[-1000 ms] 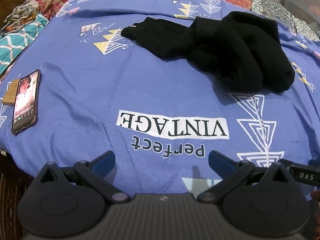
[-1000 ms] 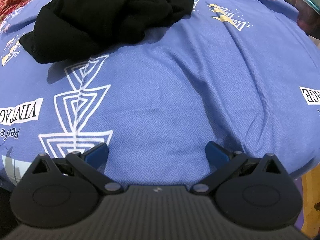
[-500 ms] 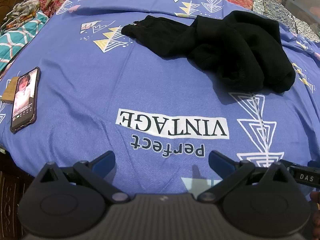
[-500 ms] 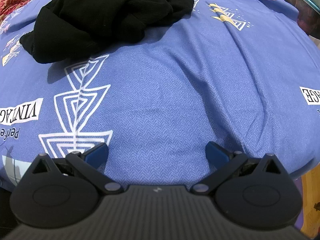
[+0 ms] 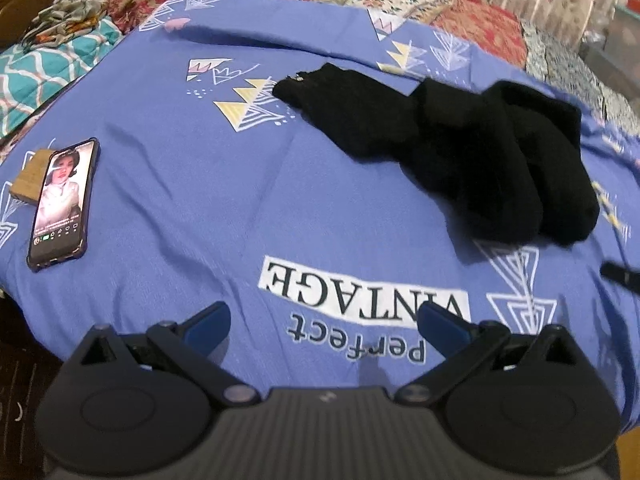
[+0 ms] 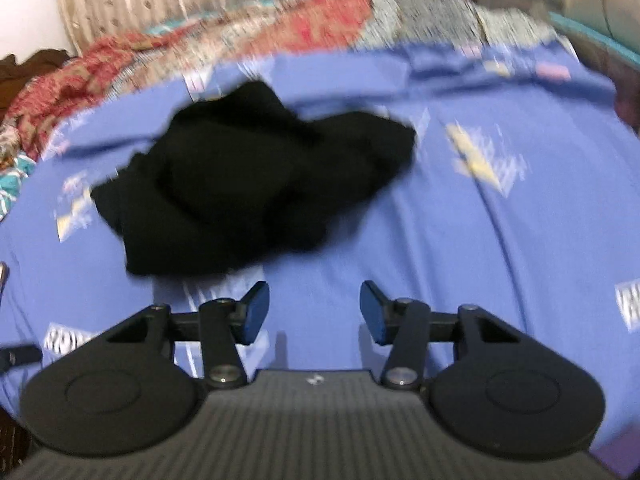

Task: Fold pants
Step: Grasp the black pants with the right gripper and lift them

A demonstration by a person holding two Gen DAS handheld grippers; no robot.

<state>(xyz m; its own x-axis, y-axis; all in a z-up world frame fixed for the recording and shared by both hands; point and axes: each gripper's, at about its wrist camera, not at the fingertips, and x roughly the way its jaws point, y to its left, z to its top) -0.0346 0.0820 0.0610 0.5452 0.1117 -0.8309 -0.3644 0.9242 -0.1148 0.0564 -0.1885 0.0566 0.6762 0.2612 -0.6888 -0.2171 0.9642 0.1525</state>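
The black pants (image 5: 460, 152) lie crumpled on the far side of the blue bedsheet (image 5: 200, 184), untouched, both the left gripper (image 5: 324, 320) and right gripper (image 6: 314, 312) hovering near with jaws apart.

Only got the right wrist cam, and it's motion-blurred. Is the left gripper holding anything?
Observer: No. The left gripper is open, its fingers wide apart with nothing between them, over the white "Perfect VINTAGE" print on the blue patterned bedsheet.
Operator: Anything on the sheet besides the pants?
Observer: A smartphone in a dark case, screen lit, lies near the sheet's edge on the left gripper's side, well apart from the crumpled black pants.
Operator: Which part of the pants is laid out?
Observer: One flatter end with a small metal fastening stretches toward the phone's side. The rest is bunched up.
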